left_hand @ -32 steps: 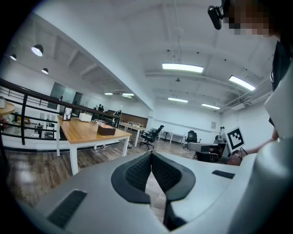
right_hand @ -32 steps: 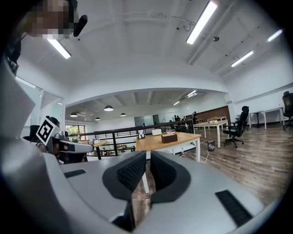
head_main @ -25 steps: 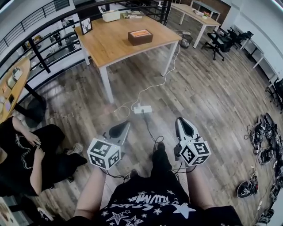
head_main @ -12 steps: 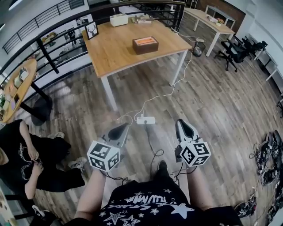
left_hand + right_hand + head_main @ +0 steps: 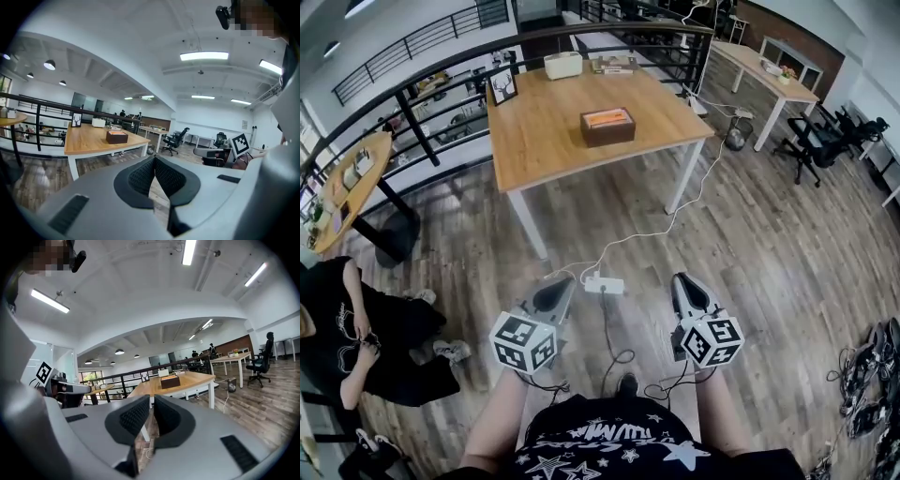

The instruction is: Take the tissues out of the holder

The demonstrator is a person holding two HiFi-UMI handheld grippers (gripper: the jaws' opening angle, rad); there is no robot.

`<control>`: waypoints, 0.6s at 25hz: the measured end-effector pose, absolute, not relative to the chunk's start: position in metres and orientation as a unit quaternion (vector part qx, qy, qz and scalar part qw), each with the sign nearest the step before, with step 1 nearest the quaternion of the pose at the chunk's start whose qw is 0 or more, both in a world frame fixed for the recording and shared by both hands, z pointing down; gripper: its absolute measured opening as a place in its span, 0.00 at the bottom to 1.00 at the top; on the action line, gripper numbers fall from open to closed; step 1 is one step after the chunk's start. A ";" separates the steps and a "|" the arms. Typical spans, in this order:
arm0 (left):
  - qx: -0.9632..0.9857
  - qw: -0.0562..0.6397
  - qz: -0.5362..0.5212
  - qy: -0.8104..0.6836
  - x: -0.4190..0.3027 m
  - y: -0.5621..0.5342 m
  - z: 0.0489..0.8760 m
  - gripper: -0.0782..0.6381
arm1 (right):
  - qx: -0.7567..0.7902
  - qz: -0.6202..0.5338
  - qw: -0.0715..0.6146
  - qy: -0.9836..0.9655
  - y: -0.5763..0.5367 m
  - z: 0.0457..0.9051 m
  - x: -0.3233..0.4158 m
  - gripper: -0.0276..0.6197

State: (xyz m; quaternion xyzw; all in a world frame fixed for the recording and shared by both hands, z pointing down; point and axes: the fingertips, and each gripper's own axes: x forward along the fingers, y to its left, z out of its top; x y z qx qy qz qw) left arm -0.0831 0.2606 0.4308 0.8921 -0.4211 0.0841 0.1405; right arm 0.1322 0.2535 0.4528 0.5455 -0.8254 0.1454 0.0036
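left tool (image 5: 557,285): pressed together, empty
right tool (image 5: 685,281): same, closed up
holder (image 5: 607,127): on bench (image 5: 546,141), well apart from both

Light wooden rectangular table (image 5: 544,141) on white legs; near its middle, dark brown box-shaped tissue holder (image 5: 607,129), orange showing at top; along far edge — black-framed deer picture (image 5: 502,86) upright, white oblong box (image 5: 562,65), low flat stack (image 5: 614,64). Grey-brown plank floor (image 5: 769,244); white power strip (image 5: 604,285) lying on it, white cable (image 5: 675,211) running toward table; dark tangle of gear (image 5: 867,384) at right edge.
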 end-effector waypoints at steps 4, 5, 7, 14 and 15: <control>0.886 0.138 0.076 -0.436 -0.044 0.246 0.428 0.13 | 0.522 0.151 0.009 -0.839 0.246 0.458 0.171 0.10; 0.884 0.138 0.074 -0.440 -0.034 0.243 0.428 0.13 | 0.513 0.155 0.011 -0.844 0.244 0.459 0.178 0.10; 0.881 0.138 0.072 -0.446 -0.015 0.242 0.427 0.13 | 0.494 0.160 0.013 -0.854 0.242 0.461 0.188 0.10; 0.875 0.146 0.079 -0.455 0.011 0.243 0.433 0.13 | 0.474 0.161 0.003 -0.865 0.231 0.457 0.195 0.10; 0.873 0.147 0.077 -0.458 0.010 0.240 0.432 0.13 | 0.473 0.159 0.004 -0.867 0.229 0.456 0.195 0.10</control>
